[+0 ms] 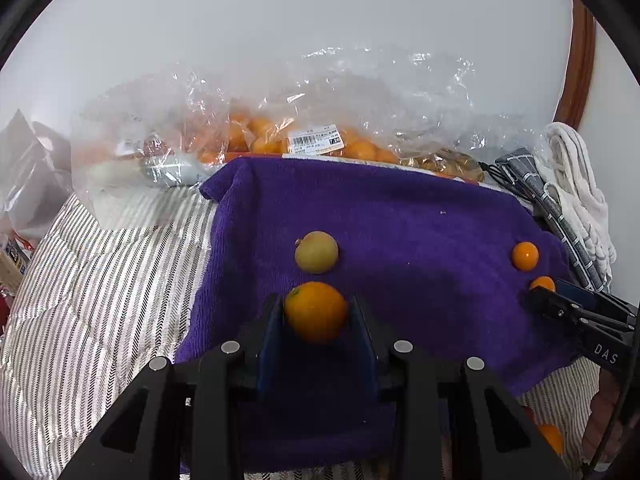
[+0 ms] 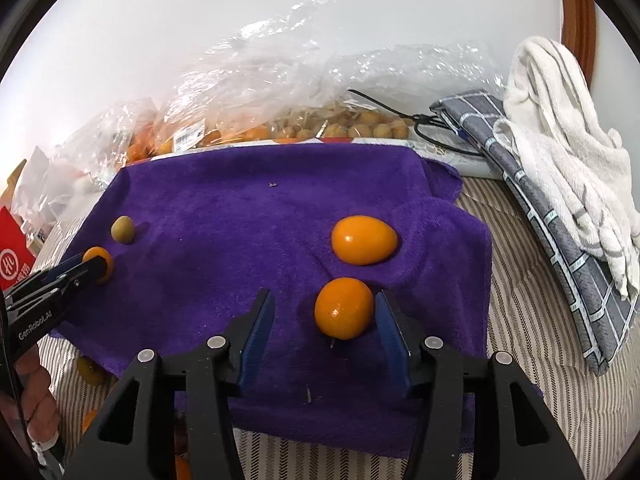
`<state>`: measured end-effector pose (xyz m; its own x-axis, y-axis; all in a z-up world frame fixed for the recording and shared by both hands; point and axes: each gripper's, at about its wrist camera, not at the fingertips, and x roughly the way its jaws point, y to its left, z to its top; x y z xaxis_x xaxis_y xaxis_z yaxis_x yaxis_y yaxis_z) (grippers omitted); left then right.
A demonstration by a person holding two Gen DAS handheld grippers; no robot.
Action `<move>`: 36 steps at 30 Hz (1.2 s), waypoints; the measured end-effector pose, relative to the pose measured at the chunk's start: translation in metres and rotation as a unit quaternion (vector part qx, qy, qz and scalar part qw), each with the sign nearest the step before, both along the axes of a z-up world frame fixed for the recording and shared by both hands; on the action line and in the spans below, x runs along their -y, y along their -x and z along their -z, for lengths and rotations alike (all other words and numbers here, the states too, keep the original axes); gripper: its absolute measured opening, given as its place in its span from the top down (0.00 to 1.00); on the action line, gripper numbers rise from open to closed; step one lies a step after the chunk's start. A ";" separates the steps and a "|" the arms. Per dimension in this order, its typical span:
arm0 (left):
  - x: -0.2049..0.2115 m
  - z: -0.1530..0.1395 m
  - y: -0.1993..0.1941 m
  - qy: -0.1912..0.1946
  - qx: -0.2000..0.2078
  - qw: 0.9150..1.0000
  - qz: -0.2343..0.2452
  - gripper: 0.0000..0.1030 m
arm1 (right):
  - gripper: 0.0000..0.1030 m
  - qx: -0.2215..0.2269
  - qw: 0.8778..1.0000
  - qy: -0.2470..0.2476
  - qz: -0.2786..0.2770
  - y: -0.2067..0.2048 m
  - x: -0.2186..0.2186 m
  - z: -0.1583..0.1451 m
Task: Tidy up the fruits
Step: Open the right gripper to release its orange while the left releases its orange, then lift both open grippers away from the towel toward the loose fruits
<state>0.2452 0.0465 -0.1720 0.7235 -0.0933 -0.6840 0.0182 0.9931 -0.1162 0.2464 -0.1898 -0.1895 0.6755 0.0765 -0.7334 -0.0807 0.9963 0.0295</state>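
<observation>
While clamped in left hand-held gripper (image 1: 316,312), orange kumquat (image 1: 316,311), over purple towel (image 1: 420,220)

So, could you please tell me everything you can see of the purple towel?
The purple towel is a deep violet terry-looking cloth, spread roughly flat over a striped bedcover, with its edges rumpled and folded over. Four small fruits rest on it: a yellowish-green one and three orange ones. The left gripper sits over it around one orange fruit. Clear bags of fruit lie behind its far edge.
</observation>
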 end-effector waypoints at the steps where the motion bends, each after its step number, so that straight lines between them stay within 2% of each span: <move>1: 0.000 -0.002 0.001 0.002 0.004 1.000 0.000 0.64 | 0.48 0.003 1.000 0.000 -0.001 0.001 -0.001 -0.002; 6: 0.003 -0.011 0.008 -0.003 0.031 0.999 0.003 0.61 | 0.43 0.024 1.000 -0.017 0.000 0.009 -0.002 -0.017; 13: 0.011 -0.022 0.019 -0.016 0.053 0.998 0.008 0.61 | 0.43 0.032 1.000 0.002 -0.001 0.041 -0.003 -0.040; 20: 0.007 -0.037 0.033 -0.009 0.065 0.998 0.007 0.61 | 0.43 0.017 1.000 -0.009 0.012 0.077 0.010 -0.045; 23: 0.003 -0.041 0.048 -0.028 0.062 0.998 0.006 0.61 | 0.43 0.009 1.000 -0.014 0.007 0.091 0.012 -0.041; 27: -0.016 -0.038 0.068 -0.010 0.041 0.999 0.013 0.58 | 0.43 0.001 1.000 -0.006 0.001 0.103 0.006 -0.033; 36: -0.058 -0.008 0.109 -0.013 -0.017 1.000 -0.016 0.58 | 0.43 -0.014 0.999 -0.039 -0.025 0.110 -0.016 -0.016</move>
